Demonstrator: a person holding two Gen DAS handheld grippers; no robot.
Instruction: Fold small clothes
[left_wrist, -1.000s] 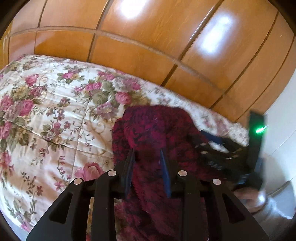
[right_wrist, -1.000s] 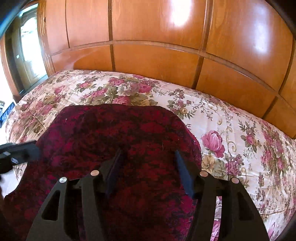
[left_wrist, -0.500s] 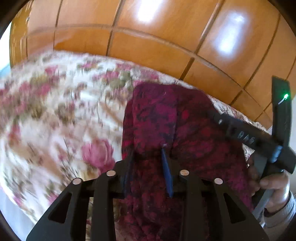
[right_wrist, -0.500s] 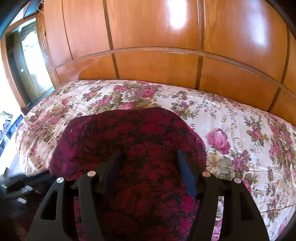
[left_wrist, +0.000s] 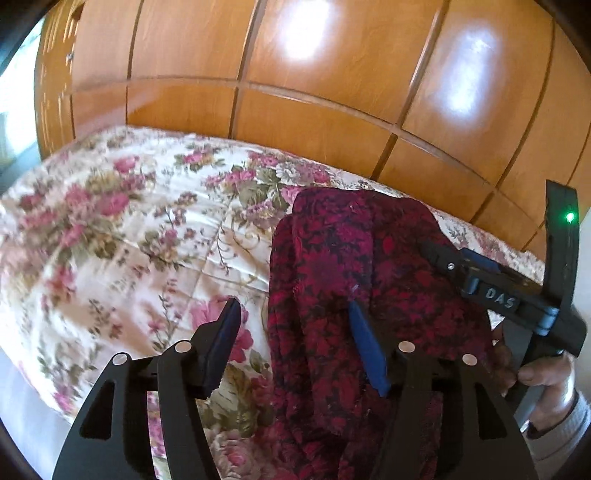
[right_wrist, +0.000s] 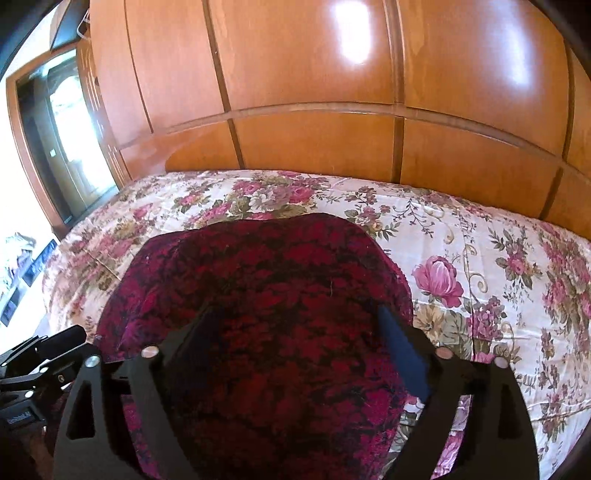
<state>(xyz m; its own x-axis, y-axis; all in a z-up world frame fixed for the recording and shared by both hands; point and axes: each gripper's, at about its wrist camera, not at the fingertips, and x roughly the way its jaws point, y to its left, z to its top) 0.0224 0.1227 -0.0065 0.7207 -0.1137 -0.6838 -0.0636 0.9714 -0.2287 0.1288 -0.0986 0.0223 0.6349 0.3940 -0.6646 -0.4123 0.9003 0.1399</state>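
Note:
A dark red, black-patterned garment (left_wrist: 351, 266) lies folded on the floral quilt (left_wrist: 129, 258). My left gripper (left_wrist: 293, 319) hovers over the garment's left edge, its jaws opening. One blue pad (left_wrist: 365, 343) rests over the cloth and the other finger (left_wrist: 225, 332) stands over the quilt, so nothing is pinched. My right gripper (right_wrist: 299, 323) is above the near part of the garment (right_wrist: 266, 266). Its jaws are opening wide, with the cloth lying loose beneath them. In the left wrist view a hand (left_wrist: 546, 376) holds the right gripper (left_wrist: 439, 254) over the garment's right side.
Glossy wooden wardrobe panels (right_wrist: 314, 147) rise right behind the bed. A doorway or mirror with a wooden frame (right_wrist: 62, 140) stands at the far left. The quilt (right_wrist: 517, 277) stretches bare to the right of the garment. The left gripper's body (right_wrist: 40, 354) shows at the lower left.
Both grippers' jaws have spread apart and the left one has let go of the cloth fold. The left gripper has swung, so the garment now sits further right in its view.

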